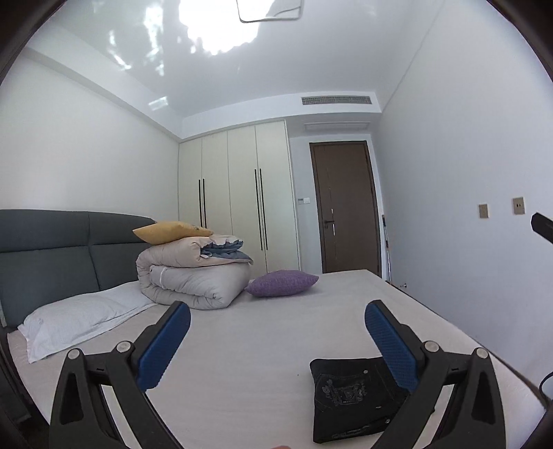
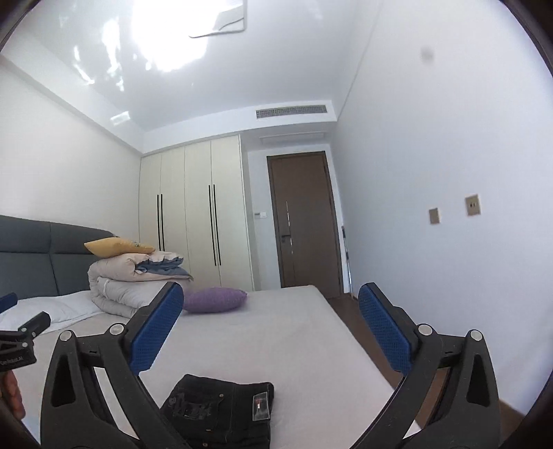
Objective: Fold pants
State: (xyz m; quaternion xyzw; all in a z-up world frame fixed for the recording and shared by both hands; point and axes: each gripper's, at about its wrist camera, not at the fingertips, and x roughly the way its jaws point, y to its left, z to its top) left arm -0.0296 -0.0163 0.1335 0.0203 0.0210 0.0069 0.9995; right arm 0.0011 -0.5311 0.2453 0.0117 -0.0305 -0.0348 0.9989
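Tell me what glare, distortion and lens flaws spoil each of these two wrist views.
Left wrist view: blown-out glare on the glossy white ceiling; fisheye bends the walls, with dark vignette corners; the folded black denim pants stay sharp. Right wrist view: the same ceiling glare, a dark smudge over the white wall, likely on the lens, and curved edges.

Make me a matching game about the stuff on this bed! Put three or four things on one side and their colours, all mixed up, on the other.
Things:
1. folded pants
2. small cushion
3. top cushion on the rolled quilt
4. headboard

Colours:
A. yellow
B. grey-blue
C. black
D. purple

Pairs: 1-C, 2-D, 3-A, 4-B
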